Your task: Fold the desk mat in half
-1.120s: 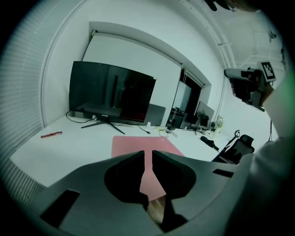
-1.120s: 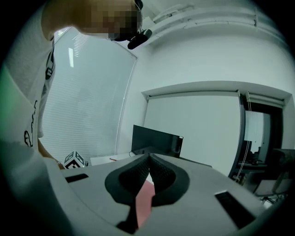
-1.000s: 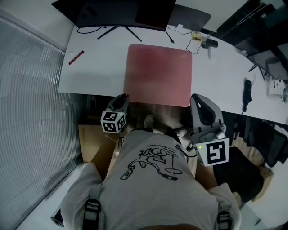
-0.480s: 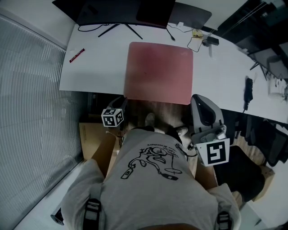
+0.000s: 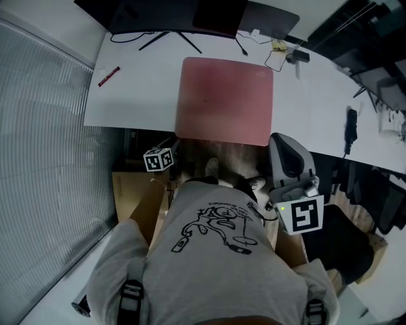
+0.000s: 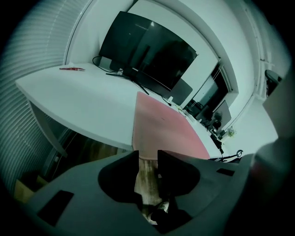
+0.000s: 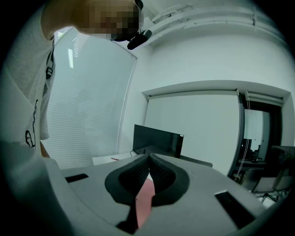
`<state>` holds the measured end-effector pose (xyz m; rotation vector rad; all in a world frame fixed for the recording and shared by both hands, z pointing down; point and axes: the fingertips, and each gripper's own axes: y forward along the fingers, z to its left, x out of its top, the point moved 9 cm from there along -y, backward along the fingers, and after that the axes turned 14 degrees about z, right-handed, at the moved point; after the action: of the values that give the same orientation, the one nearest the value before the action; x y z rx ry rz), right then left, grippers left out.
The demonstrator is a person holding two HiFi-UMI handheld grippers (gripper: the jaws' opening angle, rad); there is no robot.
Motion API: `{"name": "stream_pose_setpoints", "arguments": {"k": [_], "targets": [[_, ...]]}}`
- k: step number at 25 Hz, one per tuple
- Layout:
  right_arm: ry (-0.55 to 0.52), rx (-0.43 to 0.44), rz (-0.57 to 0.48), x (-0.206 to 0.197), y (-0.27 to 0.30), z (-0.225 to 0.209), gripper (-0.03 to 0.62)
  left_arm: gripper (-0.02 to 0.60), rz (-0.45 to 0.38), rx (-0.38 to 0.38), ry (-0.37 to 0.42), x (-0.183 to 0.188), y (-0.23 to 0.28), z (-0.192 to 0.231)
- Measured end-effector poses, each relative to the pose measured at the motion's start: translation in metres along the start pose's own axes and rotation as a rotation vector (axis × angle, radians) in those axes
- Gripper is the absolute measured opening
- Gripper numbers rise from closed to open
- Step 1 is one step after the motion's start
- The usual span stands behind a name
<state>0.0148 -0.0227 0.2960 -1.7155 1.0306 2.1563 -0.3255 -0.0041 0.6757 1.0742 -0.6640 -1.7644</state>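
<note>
The pink desk mat (image 5: 225,101) lies flat on the white desk (image 5: 139,95), its near edge hanging a little over the desk's front. My left gripper (image 5: 172,142) is low, just under the mat's near left corner. In the left gripper view the mat (image 6: 161,124) begins right beyond the left gripper (image 6: 148,155); its jaws have just been opening, and only floor shows between them. My right gripper (image 5: 277,137) hovers by the mat's near right corner. Seen from the right gripper (image 7: 149,157), its tips touch and the mat (image 7: 145,198) shows behind the gap below.
A dark monitor (image 5: 171,16) stands at the desk's back, with cables (image 5: 276,54) to its right. A red pen (image 5: 108,76) lies far left and a black device (image 5: 349,127) far right. A cardboard box (image 5: 127,197) sits under the desk; window blinds (image 5: 44,159) run along the left.
My left gripper has sunk from desk-edge height to below the mat's near left corner. The right gripper and the mat have stayed where they were.
</note>
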Motion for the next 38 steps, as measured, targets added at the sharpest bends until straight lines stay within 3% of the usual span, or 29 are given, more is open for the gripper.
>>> {"name": "stream_pose_setpoints", "arguments": {"k": [13, 27, 38], "targets": [[-0.007, -0.002, 0.004, 0.001, 0.0, 0.001, 0.006, 0.156, 0.024, -0.108, -0.169, -0.004, 0.025, 0.017], [-0.004, -0.009, 0.007, 0.001, 0.003, -0.005, 0.006, 0.158, -0.005, -0.166, -0.254, -0.005, 0.038, 0.025], [0.011, -0.022, 0.005, -0.002, -0.003, -0.01, 0.008, 0.127, -0.013, -0.168, -0.252, 0.001, 0.04, 0.018]]}}
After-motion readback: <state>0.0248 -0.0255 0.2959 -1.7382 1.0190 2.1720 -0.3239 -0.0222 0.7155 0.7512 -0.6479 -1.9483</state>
